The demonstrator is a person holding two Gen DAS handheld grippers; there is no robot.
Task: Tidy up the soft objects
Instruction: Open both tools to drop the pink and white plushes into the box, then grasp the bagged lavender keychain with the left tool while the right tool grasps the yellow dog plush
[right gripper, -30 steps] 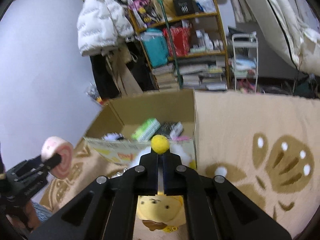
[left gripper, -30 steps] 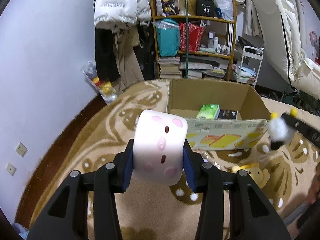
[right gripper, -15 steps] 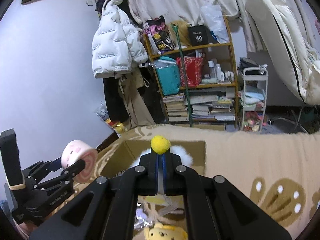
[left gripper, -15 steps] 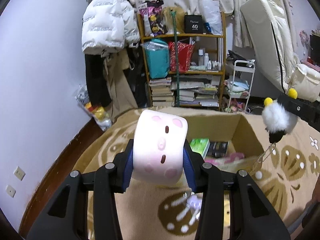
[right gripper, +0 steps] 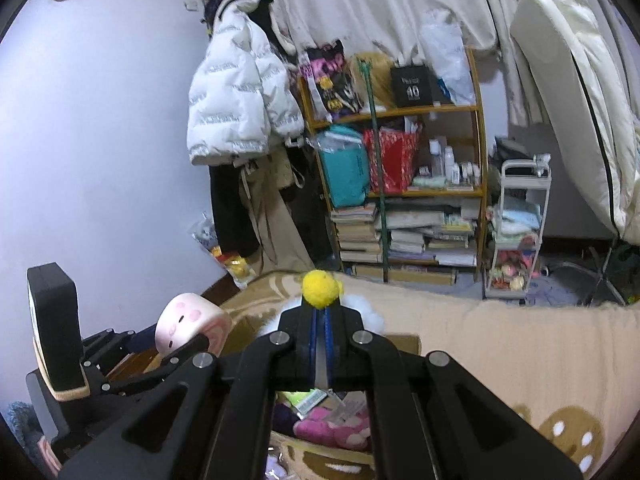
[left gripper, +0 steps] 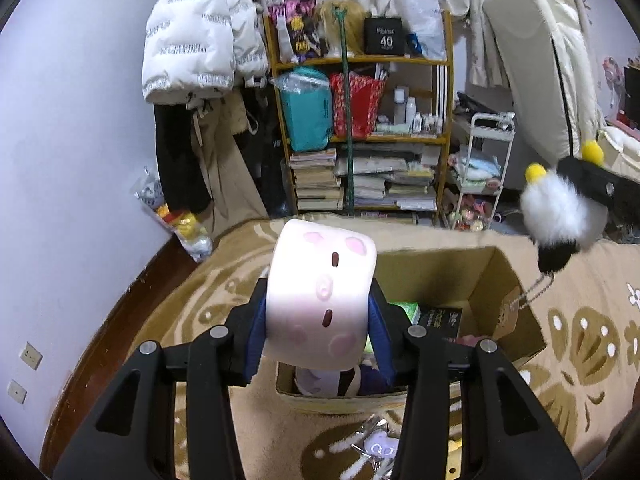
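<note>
Left gripper [left gripper: 320, 316]: clamps pink roll [left gripper: 322, 300], jaws just eased slightly wider.
Right gripper [right gripper: 320, 320]: pinched closed on fluffy toy [left gripper: 558, 216].
Place: both above box [left gripper: 504, 276] on carpet [left gripper: 240, 264].

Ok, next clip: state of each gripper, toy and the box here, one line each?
left gripper: shut on the pink roll plush, jaws just eased slightly wider.
right gripper: shut on the white fluffy toy, chain dangling below.
cardboard box: open, partly filled.
pink plush: lying inside the box.
</note>
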